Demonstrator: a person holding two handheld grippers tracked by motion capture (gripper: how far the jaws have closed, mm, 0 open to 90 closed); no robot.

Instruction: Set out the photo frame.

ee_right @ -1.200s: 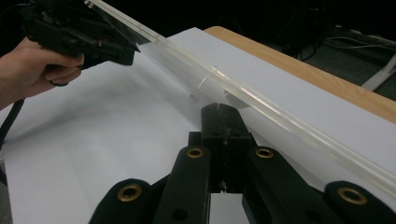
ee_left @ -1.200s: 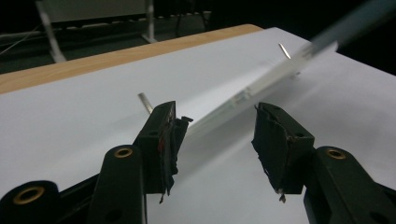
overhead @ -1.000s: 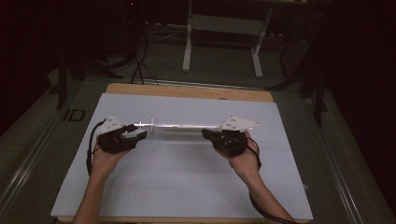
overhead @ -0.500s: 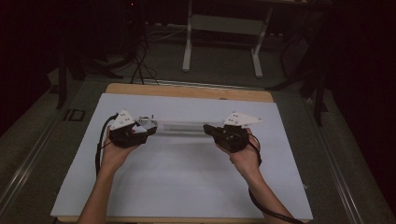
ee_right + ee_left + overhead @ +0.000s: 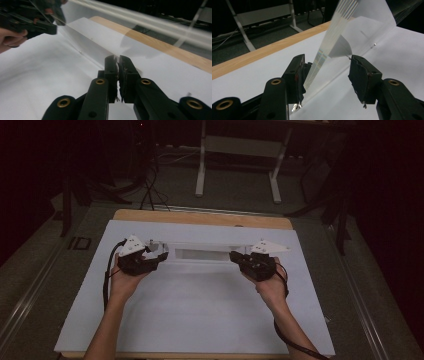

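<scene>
The right gripper [image 5: 117, 65] is pinching one end of a clear plastic sheet [image 5: 205, 254], its jaws having just eased slightly. The left gripper [image 5: 327, 72] is standing spread around the other end, above the white mat [image 5: 200, 315]. The sheet looks light, floppy and slippery, best held by its edges.

**Left tool lets go of the clear strip**

The left tool [image 5: 325, 80] has moved in toward the desk's middle, and its jaws now stand apart, with the clear strip [image 5: 205, 254] loose between them. The right tool [image 5: 118, 75] has slid a little sideways; its jaws have just been opening slightly, the strip's edge between them.
</scene>
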